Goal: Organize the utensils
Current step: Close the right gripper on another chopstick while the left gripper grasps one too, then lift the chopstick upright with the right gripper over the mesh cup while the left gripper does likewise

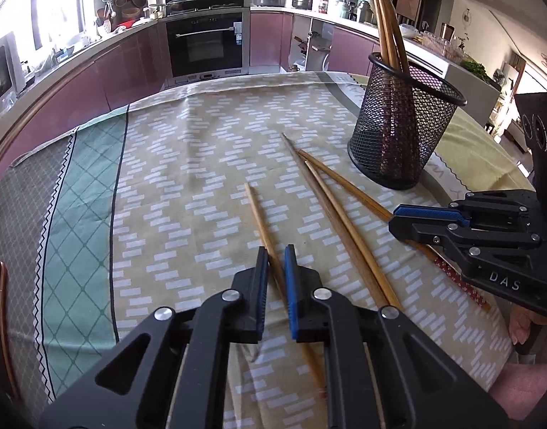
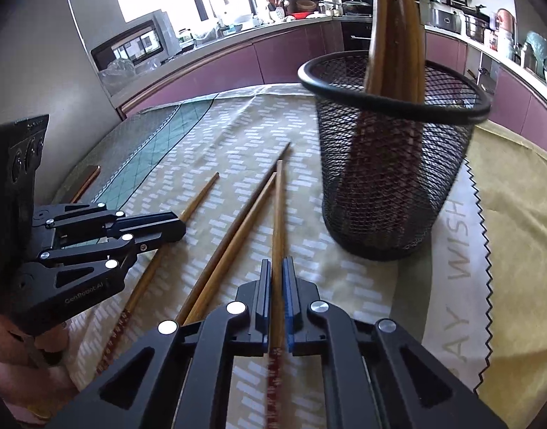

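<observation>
We pinch a chopstick point(image 2: 278, 236) in right gripper point(image 2: 277, 268) | axis toward upper centre | mesh holder point(image 2: 391, 186) upper right | left gripper point(image 1: 276, 255) narrowly straddles another chopstick point(image 1: 260, 220)

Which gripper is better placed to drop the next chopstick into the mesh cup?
Probably the right gripper: its jaws look shut on a chopstick and the mesh cup stands close ahead on its side. The left gripper straddles another chopstick, jaws not closed, farther from the cup.

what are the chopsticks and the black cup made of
Chopsticks: look like bamboo or wood, tan with a faint grain and smooth sheen; some ends carry a red pattern. Cup: seems to be black-coated metal mesh, see-through lattice wall under a solid rolled rim.
</observation>
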Tool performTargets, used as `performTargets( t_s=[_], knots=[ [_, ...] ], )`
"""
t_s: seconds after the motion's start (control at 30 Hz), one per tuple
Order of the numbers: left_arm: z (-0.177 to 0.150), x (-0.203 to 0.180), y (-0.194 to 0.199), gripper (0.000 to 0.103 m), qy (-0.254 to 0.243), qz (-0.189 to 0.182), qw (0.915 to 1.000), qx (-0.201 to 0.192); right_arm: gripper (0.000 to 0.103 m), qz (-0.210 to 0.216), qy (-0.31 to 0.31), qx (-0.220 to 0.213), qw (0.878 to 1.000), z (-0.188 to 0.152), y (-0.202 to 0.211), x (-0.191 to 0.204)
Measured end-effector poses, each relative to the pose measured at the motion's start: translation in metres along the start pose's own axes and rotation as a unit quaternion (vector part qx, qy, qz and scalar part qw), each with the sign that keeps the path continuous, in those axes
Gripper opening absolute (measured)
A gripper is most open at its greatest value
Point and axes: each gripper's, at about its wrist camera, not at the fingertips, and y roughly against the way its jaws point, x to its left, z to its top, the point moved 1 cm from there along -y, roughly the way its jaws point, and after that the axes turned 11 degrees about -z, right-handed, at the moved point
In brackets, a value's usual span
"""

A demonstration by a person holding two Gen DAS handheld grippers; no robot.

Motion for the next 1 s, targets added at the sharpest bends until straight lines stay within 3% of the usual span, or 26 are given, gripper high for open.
performTargets(
  t_s=[0.4, 0.97, 1.0],
  knots=[
    [0.001, -0.015, 0.021, 0.007, -0.01, -0.031, 0.9992, -0.022, 0.006, 0.073, -0.014, -0.033, 0.997, -0.002, 0.031, -0.008],
    [0.016, -0.029, 0.068, 0.006, -0.014, -0.092, 0.9932, -0.071, 0.006, 0.087, -0.019, -0.092, 0.992, 0.005, 0.071, -0.017],
    [0.017, -0.029, 0.07, 0.003, -0.014, -0.097, 0.9925, -0.073, 0.006, 0.086, -0.019, -0.096, 0.991, 0.005, 0.073, -0.018]
  ],
)
